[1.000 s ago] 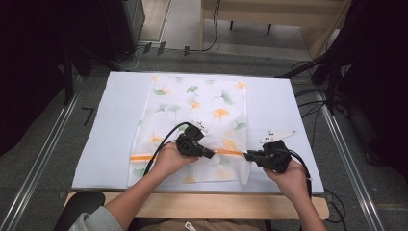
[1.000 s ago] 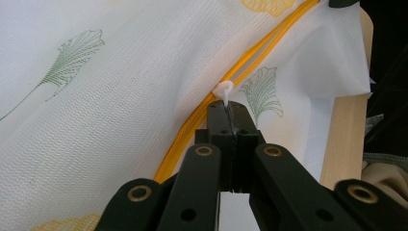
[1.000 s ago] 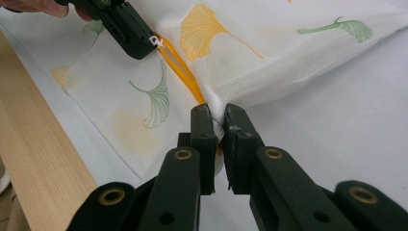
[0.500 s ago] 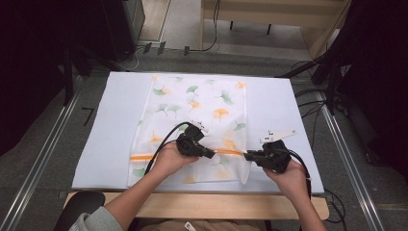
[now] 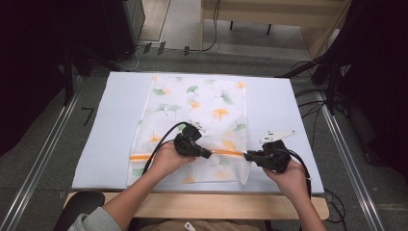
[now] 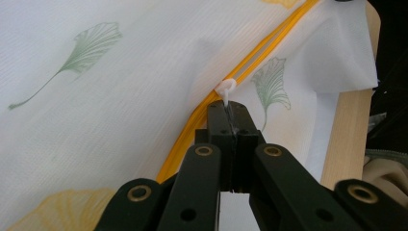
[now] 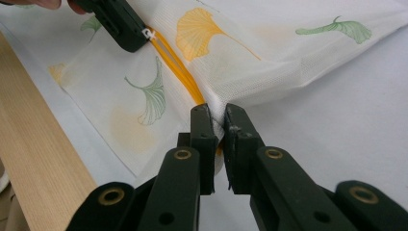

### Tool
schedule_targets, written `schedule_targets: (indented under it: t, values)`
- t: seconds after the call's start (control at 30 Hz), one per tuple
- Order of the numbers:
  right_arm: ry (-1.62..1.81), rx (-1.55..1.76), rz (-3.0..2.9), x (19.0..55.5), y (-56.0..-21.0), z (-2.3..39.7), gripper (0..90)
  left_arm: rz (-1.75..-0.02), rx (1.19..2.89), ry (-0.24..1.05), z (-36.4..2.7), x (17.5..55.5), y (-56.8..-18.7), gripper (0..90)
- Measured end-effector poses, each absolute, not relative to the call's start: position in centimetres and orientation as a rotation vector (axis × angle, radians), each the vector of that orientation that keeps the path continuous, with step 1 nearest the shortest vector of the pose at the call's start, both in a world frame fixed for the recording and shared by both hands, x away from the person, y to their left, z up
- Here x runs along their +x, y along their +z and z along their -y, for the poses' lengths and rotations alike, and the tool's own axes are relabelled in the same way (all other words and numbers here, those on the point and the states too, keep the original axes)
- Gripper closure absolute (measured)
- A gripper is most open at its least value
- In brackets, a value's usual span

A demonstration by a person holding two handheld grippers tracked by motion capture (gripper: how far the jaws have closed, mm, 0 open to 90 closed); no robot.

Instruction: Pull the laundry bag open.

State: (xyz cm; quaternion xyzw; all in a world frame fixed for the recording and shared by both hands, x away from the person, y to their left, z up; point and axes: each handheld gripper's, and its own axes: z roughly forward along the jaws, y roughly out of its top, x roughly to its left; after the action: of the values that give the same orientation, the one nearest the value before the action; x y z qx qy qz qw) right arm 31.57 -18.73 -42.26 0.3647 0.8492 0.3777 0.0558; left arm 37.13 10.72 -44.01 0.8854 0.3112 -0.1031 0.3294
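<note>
Both grippers are clamping a mesh bag (image 5: 197, 103) near the worktop's front edge: left gripper (image 6: 230, 111) pinching the zipper pull (image 6: 225, 88), right gripper (image 7: 217, 126) anchoring the zipper's end, ideally keeping it taut.

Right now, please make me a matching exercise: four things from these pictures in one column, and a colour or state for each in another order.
1. zipper
2. zipper pull
3. left claw
4. right claw

a. white, pinched
b. orange
c. grips the mesh bag's edge
d. shut on the pull

Pairs: 1-b, 2-a, 3-d, 4-c
</note>
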Motion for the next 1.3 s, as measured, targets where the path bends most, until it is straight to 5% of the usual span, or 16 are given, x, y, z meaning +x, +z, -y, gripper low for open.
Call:
schedule_targets:
  t: [0.4,1.3]
  values:
    - [1.129,1.103,-2.58,31.6,-42.4,18.8,85.5,-0.854,2.309,-0.26,-14.6,36.6,-43.7,90.0]
    - [1.123,1.107,-2.586,31.6,-42.4,18.7,85.6,-0.861,2.291,-0.254,-14.6,36.6,-43.7,90.0]
